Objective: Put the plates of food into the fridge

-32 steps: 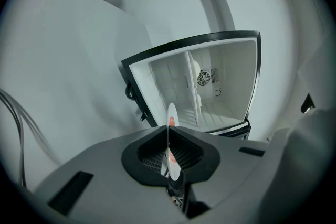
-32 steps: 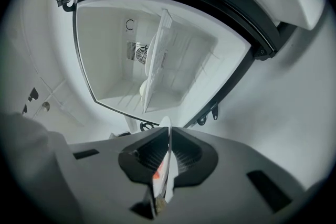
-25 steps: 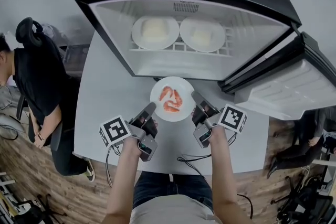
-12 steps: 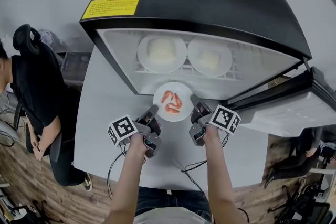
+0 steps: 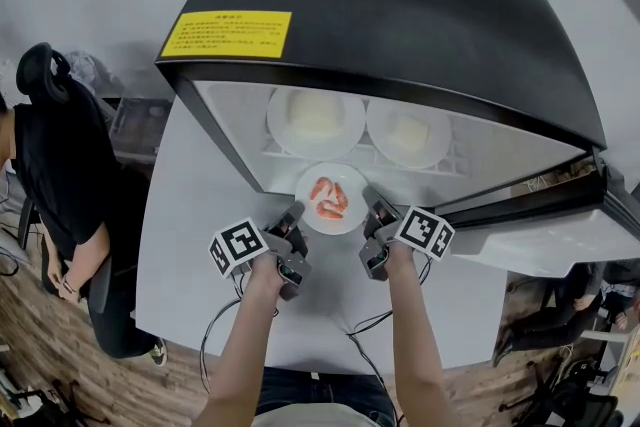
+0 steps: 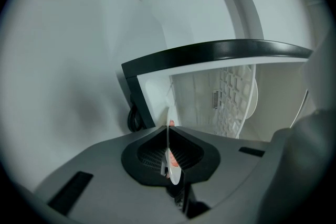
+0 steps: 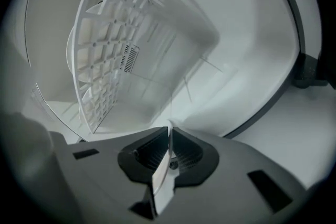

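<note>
A white plate of red shrimp (image 5: 332,198) is carried level at the mouth of the open black fridge (image 5: 400,15), just below its wire shelf (image 5: 352,153). My left gripper (image 5: 294,213) is shut on the plate's left rim and my right gripper (image 5: 371,202) is shut on its right rim. In the left gripper view the plate (image 6: 171,161) shows edge-on between the closed jaws of the gripper (image 6: 168,136). The right gripper view shows the rim (image 7: 164,168) pinched the same way by that gripper (image 7: 169,136). Two plates of pale food (image 5: 315,120) (image 5: 408,132) sit on the shelf.
The fridge stands on a white table (image 5: 190,215), its door (image 5: 540,240) swung open to the right. The white shelf grid (image 7: 105,50) (image 6: 233,97) fills the inside above a bare lower compartment. A person in black (image 5: 60,185) sits at the left.
Both grippers have carried the shrimp plate forward from the table in front of the fridge to its opening, under the shelf. Both grips are unchanged.
</note>
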The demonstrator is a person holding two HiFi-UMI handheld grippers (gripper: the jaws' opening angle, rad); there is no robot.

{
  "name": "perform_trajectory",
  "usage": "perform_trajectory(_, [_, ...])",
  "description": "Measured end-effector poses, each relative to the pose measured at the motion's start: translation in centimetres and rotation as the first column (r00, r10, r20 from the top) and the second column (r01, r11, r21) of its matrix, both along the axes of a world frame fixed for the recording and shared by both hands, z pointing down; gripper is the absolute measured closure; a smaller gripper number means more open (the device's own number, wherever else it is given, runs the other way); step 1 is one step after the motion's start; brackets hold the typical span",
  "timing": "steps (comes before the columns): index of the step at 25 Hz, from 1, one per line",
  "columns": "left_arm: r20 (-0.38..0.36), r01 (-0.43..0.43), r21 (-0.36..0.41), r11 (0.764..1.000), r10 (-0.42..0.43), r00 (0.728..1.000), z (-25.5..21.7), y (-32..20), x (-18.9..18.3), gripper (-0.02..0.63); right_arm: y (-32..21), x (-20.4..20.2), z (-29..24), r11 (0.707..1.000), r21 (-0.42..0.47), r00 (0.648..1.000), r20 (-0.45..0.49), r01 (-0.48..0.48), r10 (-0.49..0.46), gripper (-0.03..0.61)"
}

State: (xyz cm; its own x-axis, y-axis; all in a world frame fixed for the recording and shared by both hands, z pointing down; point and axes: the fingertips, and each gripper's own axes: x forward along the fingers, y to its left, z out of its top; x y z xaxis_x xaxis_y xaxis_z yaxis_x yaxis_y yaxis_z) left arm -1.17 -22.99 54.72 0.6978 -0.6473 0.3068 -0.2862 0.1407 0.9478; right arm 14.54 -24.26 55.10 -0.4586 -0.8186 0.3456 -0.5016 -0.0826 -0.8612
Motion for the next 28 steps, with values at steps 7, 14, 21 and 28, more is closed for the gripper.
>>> perform_trajectory(7, [-0.016, 0.031, -0.001, 1.0, -0.031, 0.999, 0.0, -1.0, -0.2, 0.595, 0.1, 0.1, -0.4, 1.0, 0.002, 0.987, -0.156, 0.022, -0.021, 0.537])
perform_trajectory(14, [-0.019, 0.068, -0.017, 0.998, -0.068, 0.997, 0.3, -1.3, -0.1, 0.595, 4.3, -0.5, -1.9, 0.994, 0.03, 0.91, -0.406, 0.102, -0.081, 0.532])
perform_trajectory(21, [-0.026, 0.099, -0.008, 0.995, -0.099, 0.995, -0.2, -2.3, 0.2, 0.595, 6.9, -7.3, -0.8, 0.937, -0.027, 0.836, -0.442, 0.349, -0.324, 0.559])
perform_trajectory(28, [-0.024, 0.09, -0.001, 0.996, -0.09, 0.996, -0.6, -2.9, 0.3, 0.595, 5.4, -9.1, -0.6, 0.934, -0.034, 0.848, -0.408, 0.356, -0.338, 0.563])
